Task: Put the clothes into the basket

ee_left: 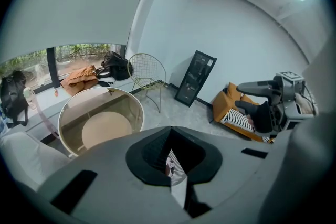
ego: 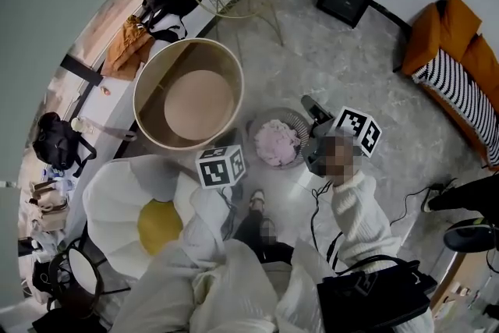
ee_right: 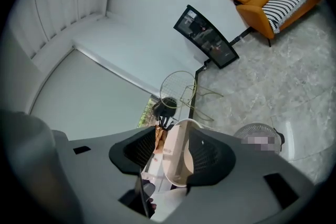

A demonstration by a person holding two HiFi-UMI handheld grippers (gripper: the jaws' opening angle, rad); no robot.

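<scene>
Left tool (ee_left: pixel 173 165): jaws nearly together, nothing between them. Just right of it, between both tools, the basket (ego: pixel 302 121) holds a pink garment (ego: pixel 276 144). It is likely light and limp, best pinched at a bunched fold. Right tool (ee_right: pixel 176 157) gapes, empty.

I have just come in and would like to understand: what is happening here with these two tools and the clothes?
A person holds a two-jaw gripper in each hand above the floor. Neither one holds clothing: the right gripper has its jaws apart and empty, and the left gripper has its jaws almost together with nothing clearly between them. A small round mesh basket on the grey marbled floor already contains a crumpled pink garment. A large round beige tub stands beside it.
</scene>
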